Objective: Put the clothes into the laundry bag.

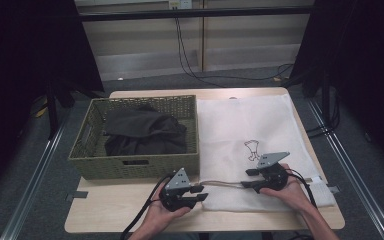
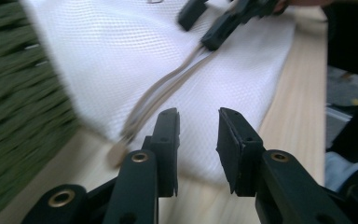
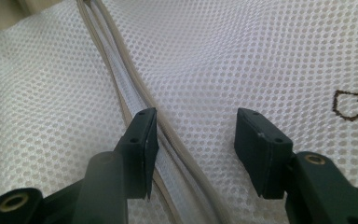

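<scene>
A white mesh bag (image 1: 245,130) lies flat on the right half of the wooden table (image 1: 115,210). A beige zipper (image 1: 222,184) runs along its near edge. My left gripper (image 1: 203,192) sits at the bag's near left corner, jaws apart with nothing between them; in the left gripper view (image 2: 198,116) the bag's edge and the zipper's end (image 2: 168,88) lie just ahead. My right gripper (image 1: 246,178) rests farther right on the bag, open. In the right gripper view (image 3: 196,116) the zipper (image 3: 121,70) passes beside one jaw, mesh beneath.
A green woven basket (image 1: 130,167) holding a dark garment (image 1: 142,132) stands on the table's left half, close against the bag. A small dark line drawing (image 1: 252,149) marks the bag. Bare wood runs along the table's near edge.
</scene>
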The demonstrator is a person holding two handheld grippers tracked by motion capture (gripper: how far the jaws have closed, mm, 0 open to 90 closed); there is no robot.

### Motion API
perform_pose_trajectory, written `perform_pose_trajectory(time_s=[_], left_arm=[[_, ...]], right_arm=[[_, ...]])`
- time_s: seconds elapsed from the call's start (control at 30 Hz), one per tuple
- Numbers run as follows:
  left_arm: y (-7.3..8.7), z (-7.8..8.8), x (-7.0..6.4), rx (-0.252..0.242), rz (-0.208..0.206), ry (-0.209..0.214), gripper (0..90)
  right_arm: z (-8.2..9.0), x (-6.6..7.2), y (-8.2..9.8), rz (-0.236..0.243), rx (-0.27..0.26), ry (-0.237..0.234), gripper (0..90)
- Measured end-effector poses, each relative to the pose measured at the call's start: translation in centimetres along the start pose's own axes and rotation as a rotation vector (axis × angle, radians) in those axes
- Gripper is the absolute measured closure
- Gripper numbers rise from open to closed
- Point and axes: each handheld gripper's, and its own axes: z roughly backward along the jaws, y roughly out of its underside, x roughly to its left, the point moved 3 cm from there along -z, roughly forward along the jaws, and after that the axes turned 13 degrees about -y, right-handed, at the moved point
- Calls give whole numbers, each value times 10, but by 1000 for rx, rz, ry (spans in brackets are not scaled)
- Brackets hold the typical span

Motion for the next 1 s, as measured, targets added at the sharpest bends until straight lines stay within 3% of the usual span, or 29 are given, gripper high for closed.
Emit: perform_pose_trajectory(time_s=[0.13,0.27,0.33,0.37,0.5,0.8,0.87,1.0], left_arm=[[-2,-14,-5,29,-28,1,642],[-6,-26,-12,69,-42,27,620],[-7,-31,-17,71,-62,34,607],[-5,-35,-20,98,-88,46,593],[-1,-39,-21,87,-77,46,577],[1,-38,-24,72,-126,23,575],[1,-38,-25,79,-140,12,572],[1,-38,-24,75,-126,23,571]], right_arm=[[0,1,1,9,2,9,491],[-2,3,0,7,2,18,523],[-2,3,0,14,2,28,542],[-2,3,0,14,-2,33,560],[-2,2,-1,10,-6,38,632],[0,-6,-1,-30,-18,59,857],[0,-7,-2,-37,-20,56,864],[0,-9,-3,-61,-31,44,881]])
